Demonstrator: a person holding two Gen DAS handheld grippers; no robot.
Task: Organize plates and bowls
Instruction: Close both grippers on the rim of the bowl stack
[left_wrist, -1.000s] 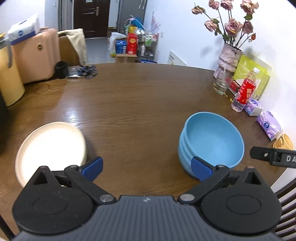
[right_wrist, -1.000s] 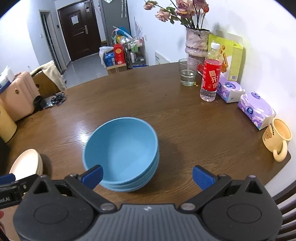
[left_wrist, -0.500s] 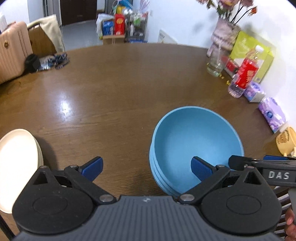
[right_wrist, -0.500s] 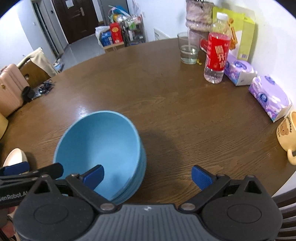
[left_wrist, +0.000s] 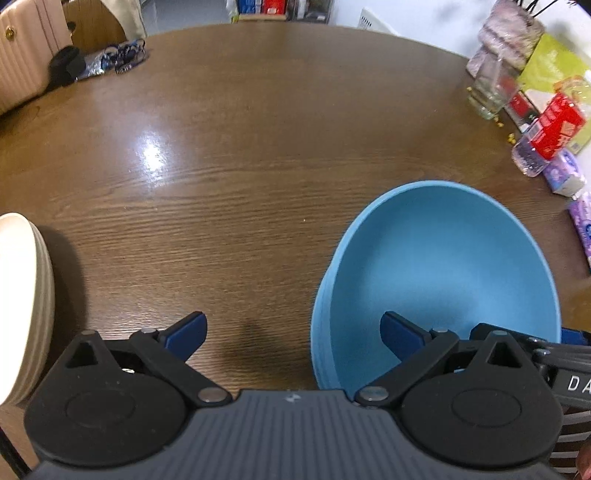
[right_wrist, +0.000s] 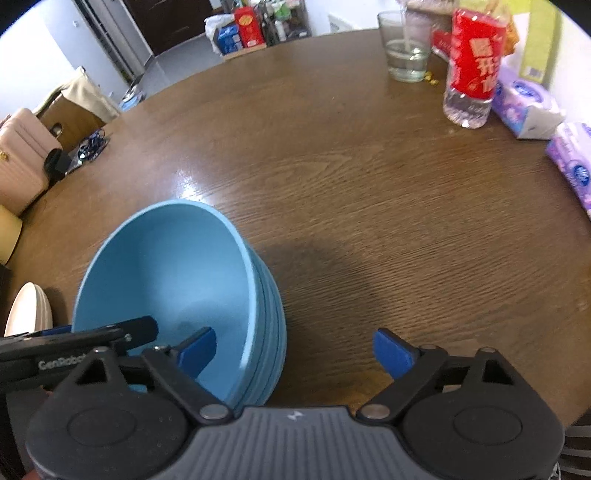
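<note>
A stack of blue bowls (left_wrist: 443, 266) stands on the brown wooden table (left_wrist: 240, 147). My left gripper (left_wrist: 291, 334) is open and straddles the stack's left wall, one finger inside the top bowl and one outside. My right gripper (right_wrist: 295, 350) straddles the right wall of the blue bowls (right_wrist: 166, 266) the same way. Its jaws are closing, and the pads stand apart from the wall. A stack of cream plates (left_wrist: 22, 295) sits at the left edge, also seen in the right wrist view as cream plates (right_wrist: 26, 310).
Along the table's right side stand a red-labelled water bottle (right_wrist: 472, 74), a glass (right_wrist: 406, 55) and purple tissue packs (right_wrist: 528, 107). A vase (left_wrist: 509, 33) is behind them. Keys and dark items (left_wrist: 110, 59) lie at the far left near a pink suitcase (left_wrist: 26, 48).
Both grippers have come down and tilted onto the blue bowl stack, whose walls now lie between each pair of fingers. The right jaws have narrowed a little.
</note>
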